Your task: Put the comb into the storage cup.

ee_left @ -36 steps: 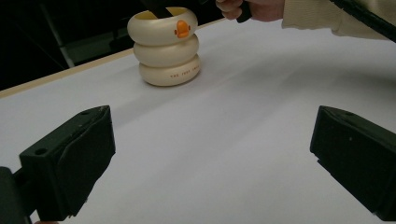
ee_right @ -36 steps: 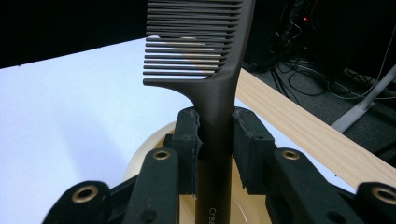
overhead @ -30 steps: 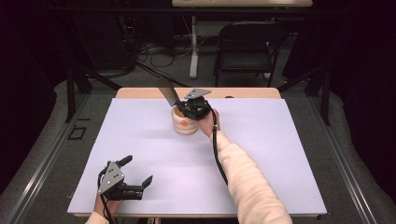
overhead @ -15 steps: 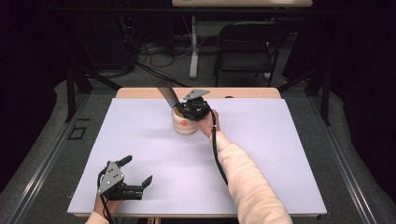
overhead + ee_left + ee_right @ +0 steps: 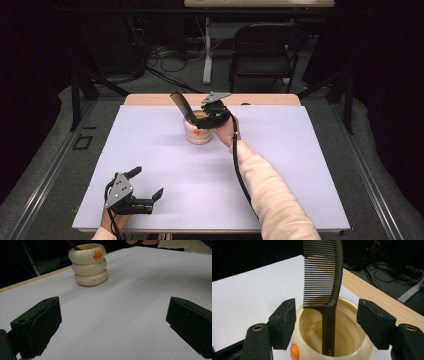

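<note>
From the high view you get the whole layout: a table (image 5: 150, 165) covered in a pale sheet, with a cream cup (image 5: 198, 131) shaped like three stacked rings sitting near the far edge, about the middle. A dark comb (image 5: 181, 106) sticks out of it, leaning up and to the left. The right gripper (image 5: 212, 114) hovers right at the cup's rim on the right side, held by a hand with a cream sleeve (image 5: 272, 192) stretching back to the near edge. The left gripper (image 5: 146, 188) is way down at the near left corner, well apart from the cup, jaws spread wide with nothing between them.

The left gripper view adds what you can't read from above: the cup (image 5: 89, 265) has an orange duck beak on its top ring and small print on the bottom ring. Both black jaws stand far apart over bare sheet.

The right gripper view looks straight down into the cup (image 5: 342, 340), so you see the comb (image 5: 325, 277) handle standing inside it, teeth pointing left. The jaws sit apart on either side of the rim, not touching the comb
</note>
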A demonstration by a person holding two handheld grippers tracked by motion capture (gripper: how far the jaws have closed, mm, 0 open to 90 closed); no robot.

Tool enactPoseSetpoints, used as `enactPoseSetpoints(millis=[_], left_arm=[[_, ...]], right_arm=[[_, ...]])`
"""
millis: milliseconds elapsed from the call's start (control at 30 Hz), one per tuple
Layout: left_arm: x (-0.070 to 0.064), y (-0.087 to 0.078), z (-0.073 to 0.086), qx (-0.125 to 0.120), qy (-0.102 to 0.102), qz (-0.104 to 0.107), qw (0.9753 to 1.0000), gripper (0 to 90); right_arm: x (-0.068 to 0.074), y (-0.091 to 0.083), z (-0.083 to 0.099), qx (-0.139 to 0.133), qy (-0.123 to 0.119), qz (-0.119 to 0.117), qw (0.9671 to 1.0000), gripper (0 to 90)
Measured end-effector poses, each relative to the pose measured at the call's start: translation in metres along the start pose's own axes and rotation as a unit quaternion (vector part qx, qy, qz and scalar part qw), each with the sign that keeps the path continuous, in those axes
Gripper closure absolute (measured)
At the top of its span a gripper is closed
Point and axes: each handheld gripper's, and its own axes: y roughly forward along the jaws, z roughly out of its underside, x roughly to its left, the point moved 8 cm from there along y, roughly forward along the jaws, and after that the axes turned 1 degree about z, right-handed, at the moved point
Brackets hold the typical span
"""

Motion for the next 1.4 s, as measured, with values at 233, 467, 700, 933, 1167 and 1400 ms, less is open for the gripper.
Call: enactPoseSetpoints(millis=[233,467,700,933,1167,1400], left_arm=[[-0.001,0.0,0.0,-0.001,0.0,-0.001,1.0,0.1],[0.0,0.0,0.0,0.0,0.0,0.0,1.0,0.1],[0.0,0.0,0.0,-0.001,0.001,0.0,1.0,0.1],[-0.001,0.0,0.0,-0.001,0.002,-0.001,1.0,0.1],[-0.001,0.0,0.0,0.002,0.003,0.0,1.0,0.1],[-0.001,0.001,0.0,0.002,0.003,0.0,1.0,0.1]], right_arm=[[0.006,-0.011,-0.001,0.012,-0.001,-0.015,0.9998,21.5],[0.011,-0.022,-0.001,0.024,-0.007,-0.03,0.9992,15.1],[0.014,-0.034,0.003,0.039,-0.012,-0.041,0.9983,11.1],[0.017,-0.049,0.013,0.053,-0.014,-0.053,0.9971,4.3],[0.021,-0.067,0.025,0.065,-0.012,-0.064,0.9958,0.0],[0.024,-0.081,0.035,0.073,-0.008,-0.073,0.9946,0.0]])
